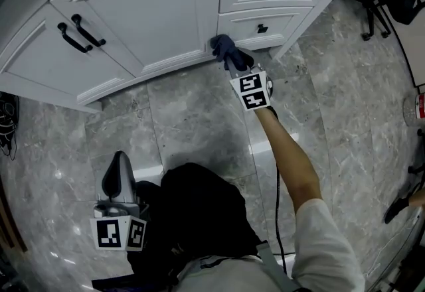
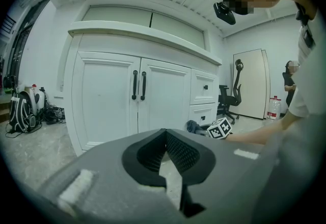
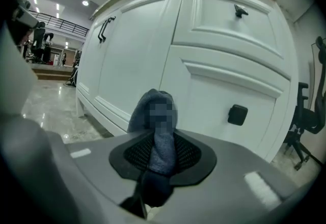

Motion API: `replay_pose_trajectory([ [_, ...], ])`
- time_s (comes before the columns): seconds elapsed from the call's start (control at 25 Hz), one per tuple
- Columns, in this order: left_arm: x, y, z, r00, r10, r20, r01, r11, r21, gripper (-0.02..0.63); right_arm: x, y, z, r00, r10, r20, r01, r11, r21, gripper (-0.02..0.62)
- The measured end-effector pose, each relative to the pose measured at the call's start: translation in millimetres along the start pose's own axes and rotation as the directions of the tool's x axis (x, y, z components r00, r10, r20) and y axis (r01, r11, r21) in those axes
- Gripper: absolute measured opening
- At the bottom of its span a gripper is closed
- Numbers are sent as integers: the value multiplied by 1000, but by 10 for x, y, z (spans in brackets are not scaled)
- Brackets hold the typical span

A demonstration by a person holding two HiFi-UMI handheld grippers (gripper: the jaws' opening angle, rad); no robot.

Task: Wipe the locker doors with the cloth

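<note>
Cloth (image 1: 224, 49) is squeezed tight in the right tool (image 3: 162, 162), low by the bottom edge of the white locker doors (image 1: 143, 15); the left tool (image 2: 165, 134) is closed and empty. Best to push the cloth flat on the door and rub side to side without letting go. I cannot tell if it touches the door yet, and its tip looks blurred up close.

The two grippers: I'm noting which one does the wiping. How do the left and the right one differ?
The right gripper is clamped on the dark cloth; the left gripper has its jaws shut on nothing. The right gripper is stretched out to the foot of the white locker; the left gripper is held back by the person's body. Both point at the locker.
</note>
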State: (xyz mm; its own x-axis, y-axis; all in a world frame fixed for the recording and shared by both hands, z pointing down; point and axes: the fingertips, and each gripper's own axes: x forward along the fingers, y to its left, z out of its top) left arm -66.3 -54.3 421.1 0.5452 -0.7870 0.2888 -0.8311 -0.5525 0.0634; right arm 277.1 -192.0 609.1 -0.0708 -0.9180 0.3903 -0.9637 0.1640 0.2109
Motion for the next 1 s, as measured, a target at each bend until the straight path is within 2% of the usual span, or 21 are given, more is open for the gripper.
replay_pose_trajectory([
  [0.16,11,42,-31,1000,10,-12,-10,1000,2,2,228,-212,-164,998,-35,-54,37,998,46,97],
  [0.4,49,92,-49,999,24,-24,-23,1000,10,2,137,-760,-325,985,-142,-95,148,987,56,97],
  [0.64,77,27,-86,999,17,-33,-16,1000,15,2,-55,-1558,-607,944,-280,-172,290,956,36,97],
  [0.8,64,13,-91,999,19,-36,-19,1000,17,2,-180,-2009,-767,912,-344,-222,365,929,58,95],
  [0.92,33,66,-89,999,33,-33,-33,999,13,2,-221,-2109,-813,902,-362,-237,380,924,36,97],
  [1.0,6,116,-93,999,42,-32,-42,999,7,2,-273,-2151,-832,883,-397,-250,419,907,42,95],
])
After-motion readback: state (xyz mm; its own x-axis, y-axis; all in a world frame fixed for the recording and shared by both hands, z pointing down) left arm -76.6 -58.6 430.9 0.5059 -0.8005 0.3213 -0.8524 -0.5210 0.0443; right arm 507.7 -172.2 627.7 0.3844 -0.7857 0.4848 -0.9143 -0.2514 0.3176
